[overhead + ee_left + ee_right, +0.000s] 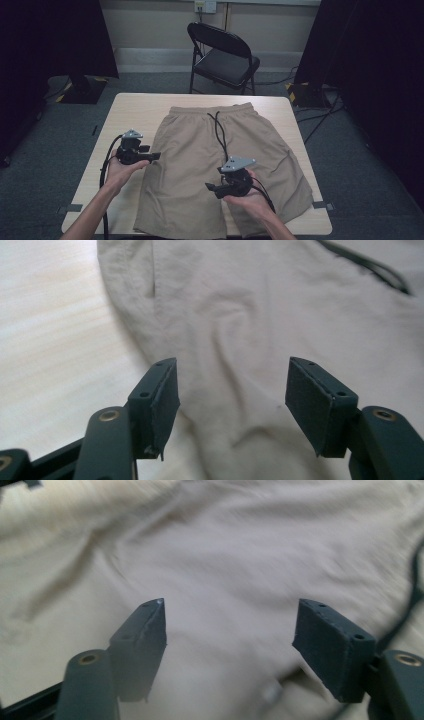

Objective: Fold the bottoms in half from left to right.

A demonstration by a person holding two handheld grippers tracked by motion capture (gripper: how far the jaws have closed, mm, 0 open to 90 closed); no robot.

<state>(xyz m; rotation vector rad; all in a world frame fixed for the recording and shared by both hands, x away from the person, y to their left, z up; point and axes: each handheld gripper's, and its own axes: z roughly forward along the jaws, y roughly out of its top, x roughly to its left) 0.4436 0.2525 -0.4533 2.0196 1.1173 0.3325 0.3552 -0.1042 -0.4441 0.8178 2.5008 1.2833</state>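
Observation:
A pair of beige shorts [215,165] lies flat on the light wooden table [135,110], waistband at the far side, with a black drawstring [220,132] trailing down its middle. My left gripper [154,156] hovers over the left edge of the shorts, jaws open and pointing right. In the left gripper view the shorts [260,315] lie under my open left gripper [232,395], with nothing between the pads. My right gripper [210,187] sits above the middle of the shorts, pointing left. In the right gripper view its jaws [230,640] stand apart over blurred cloth [225,555].
A black folding chair [222,55] stands behind the table. Dark curtains hang at both back corners, with cables on the grey floor [325,115] at the right. Bare tabletop [50,340] shows to the left of the shorts.

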